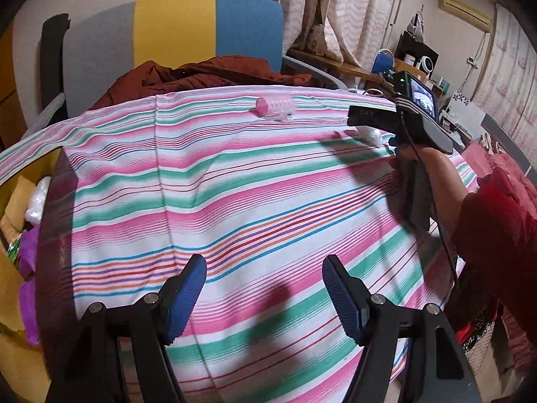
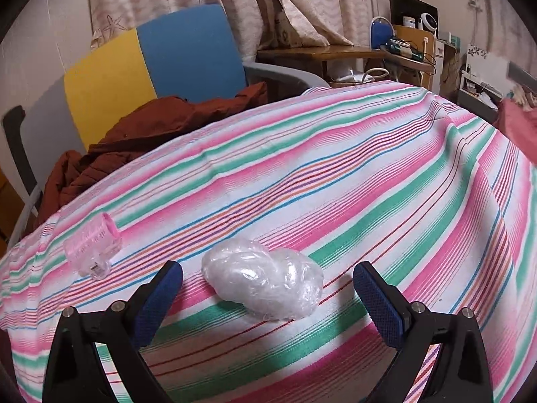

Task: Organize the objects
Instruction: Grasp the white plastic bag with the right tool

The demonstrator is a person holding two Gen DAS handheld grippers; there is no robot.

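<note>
Striped cotton in pink, green, white and thin blue and red lines covers the table (image 1: 235, 184) in the left wrist view, creased along one fold. The left gripper (image 1: 264, 270) hangs over the near part of the cloth with its blue-padded jaws wide apart and nothing between them. Near the far edge lies a pink hair roller (image 1: 275, 109) on its side; to its right a crumpled clear plastic bag (image 1: 371, 136) peeks out beside the right gripper (image 1: 355, 117), held by a hand (image 1: 426, 174) in a red sleeve. Behind the table stands a chair (image 1: 174, 30) with grey, yellow and blue panels and a rust-brown garment (image 1: 208, 74) heaped on it; patterned curtains (image 1: 335, 6) hang beyond. In the right wrist view, the right gripper (image 2: 267, 277) is spread open, the plastic bag (image 2: 265, 282) resting on the cloth between its fingers, untouched by either pad. The roller (image 2: 92, 247) sits apart to the left. A cluttered wooden desk (image 2: 335, 52) stands at the back.
</note>
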